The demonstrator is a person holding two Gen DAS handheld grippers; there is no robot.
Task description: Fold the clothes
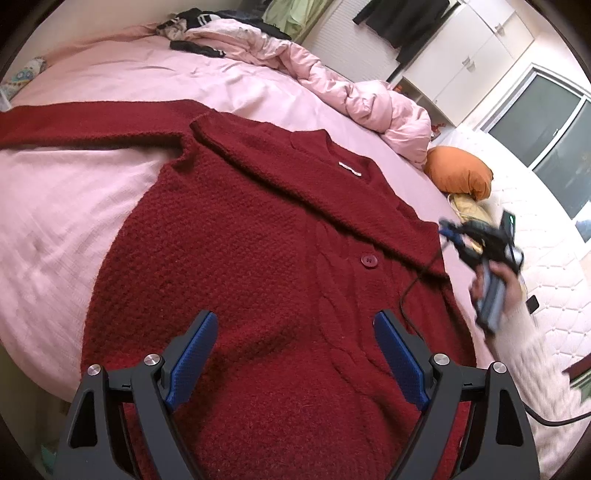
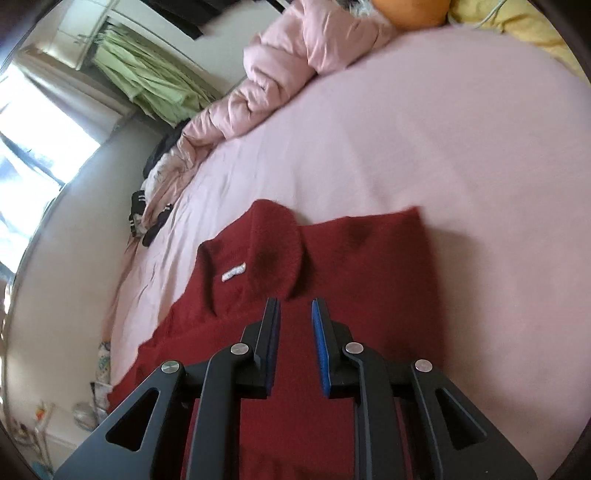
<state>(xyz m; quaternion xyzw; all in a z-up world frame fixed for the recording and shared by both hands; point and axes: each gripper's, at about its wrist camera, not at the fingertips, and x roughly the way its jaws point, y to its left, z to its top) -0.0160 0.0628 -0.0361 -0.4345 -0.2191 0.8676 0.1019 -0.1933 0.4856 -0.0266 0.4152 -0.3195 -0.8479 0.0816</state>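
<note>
A dark red knitted cardigan (image 1: 258,251) lies flat on the pink bed, front up, with a button (image 1: 368,260) and a white neck label (image 1: 349,168). One sleeve is folded across its chest; the other stretches out to the left. My left gripper (image 1: 295,343) hovers open and empty above the lower body of the cardigan. My right gripper (image 1: 448,230) shows at the cardigan's right edge, blurred. In the right wrist view the right gripper (image 2: 294,314) is above the cardigan (image 2: 351,266) near its collar, its jaws a small way apart and empty.
A crumpled pink duvet (image 1: 332,85) lies along the far side of the bed. An orange cushion (image 1: 458,171) and a yellow cloth (image 2: 517,26) are by the right edge. Dark clothes (image 1: 195,48) lie at the far end. A black cable (image 1: 413,291) trails over the cardigan.
</note>
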